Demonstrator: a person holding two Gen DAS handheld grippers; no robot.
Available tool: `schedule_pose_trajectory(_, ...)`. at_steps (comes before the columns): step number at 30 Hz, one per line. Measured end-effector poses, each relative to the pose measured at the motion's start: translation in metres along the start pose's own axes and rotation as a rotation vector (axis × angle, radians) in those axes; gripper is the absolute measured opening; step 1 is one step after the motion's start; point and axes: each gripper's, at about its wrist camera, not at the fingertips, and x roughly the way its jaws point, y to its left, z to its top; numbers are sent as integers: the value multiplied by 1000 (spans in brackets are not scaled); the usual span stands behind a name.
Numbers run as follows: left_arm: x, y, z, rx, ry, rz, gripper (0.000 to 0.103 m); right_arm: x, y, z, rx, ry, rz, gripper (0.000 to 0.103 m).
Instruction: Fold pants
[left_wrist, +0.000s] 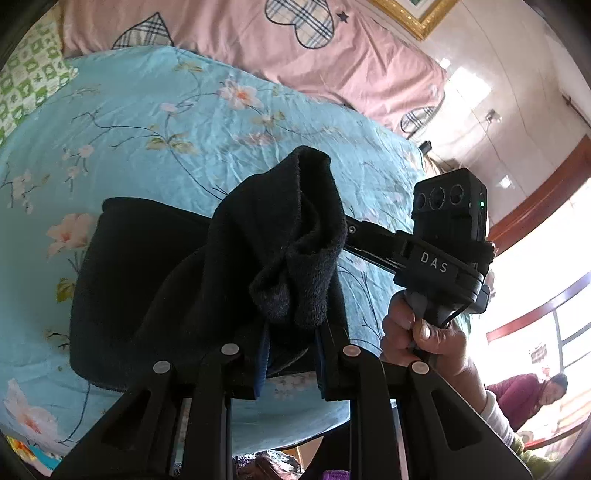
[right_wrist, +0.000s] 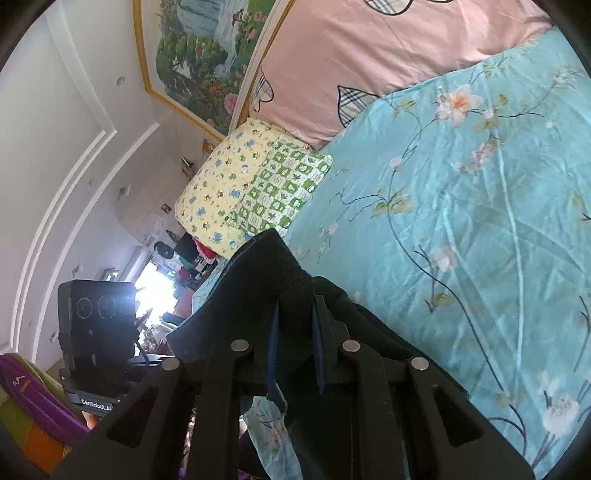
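- Left gripper clamped on a bunched fleecy edge of the black pants, lifted, likely for carrying over the fold.
- Right gripper pinching another edge alongside, likely keeping both corners level.
- Rest of pants draped on the floral bedsheet.
- Beyond, pink quilt.

Black grippers, blue-edged jaws, silver rivets, white "DAS" lettering, bare hand, white sleeve
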Motion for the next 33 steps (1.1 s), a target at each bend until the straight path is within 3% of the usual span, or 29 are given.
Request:
schedule_pose_trajectory(11,39,-16,-7,64,66,12,22,-23,-20,-15,32,-18,-89,18)
schedule_pose_trajectory(16,52,-15,-15,70,98,19,31,-43,-24,-20,48,-58,-189,18)
schedule_pose_trajectory(18,52,-15,-17,75,103,-1,46,-52,-25,-21,57,-80,-240,18)
schedule_pose_trajectory(20,50,-16,-17,71,113,-54,53,-61,-24,-23,70,-97,-268,19)
schedule_pose_trajectory(21,48,-17,-18,76,112,-68,55,-66,-22,-23,74,-105,-294,27)
schedule_pose_trajectory(24,41,-20,-19,101,99,-63,59,-74,-11,-27,67,-127,-353,82)
schedule_pose_trajectory(33,12,1,-17,67,61,-73,62,-72,25,-40,46,-154,-440,86)
